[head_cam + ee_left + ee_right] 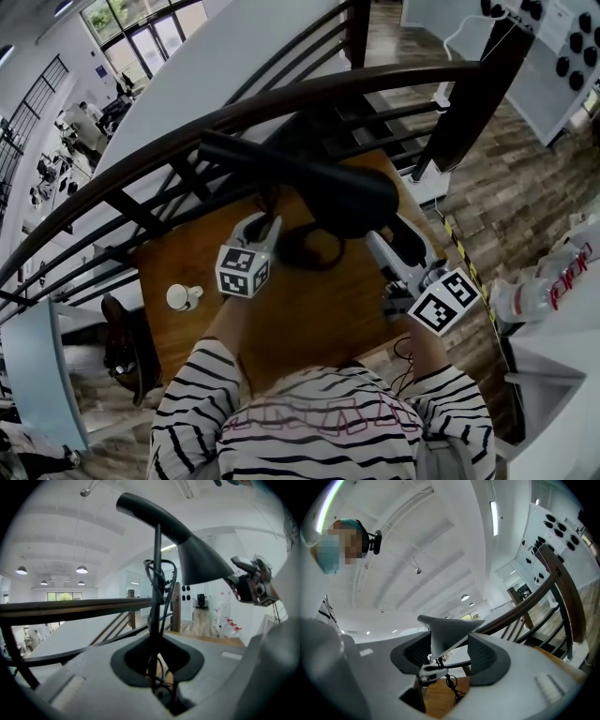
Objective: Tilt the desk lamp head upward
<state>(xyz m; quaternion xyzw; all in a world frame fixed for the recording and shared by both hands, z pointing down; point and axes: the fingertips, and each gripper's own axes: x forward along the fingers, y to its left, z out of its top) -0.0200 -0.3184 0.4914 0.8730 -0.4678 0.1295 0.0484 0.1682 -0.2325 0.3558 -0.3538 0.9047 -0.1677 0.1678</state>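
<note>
Both arms are stretched forward over the table (309, 330), striped sleeves at the near edge, the two grippers angled in toward each other. The desk lamp stands by the far edge, roughly mid-way along, with its head (352, 192) hanging over the middle of the table.

My left gripper (264, 225) is closed in on the lamp stem (157, 573). The thin rod and a tangle of cable (165, 576) run straight down between the jaws.

My right gripper (382, 244) comes up from the right side and is pinching the lamp head. In its own view the cone sits wedged between the two dark pads.

From the head view I can't make out the lamp base at all, since the head covers it along with the right gripper's tips. A small white thing (184, 296) sits near the left edge, too small to identify. The dark railing (281, 98) curves just past the far edge.
</note>
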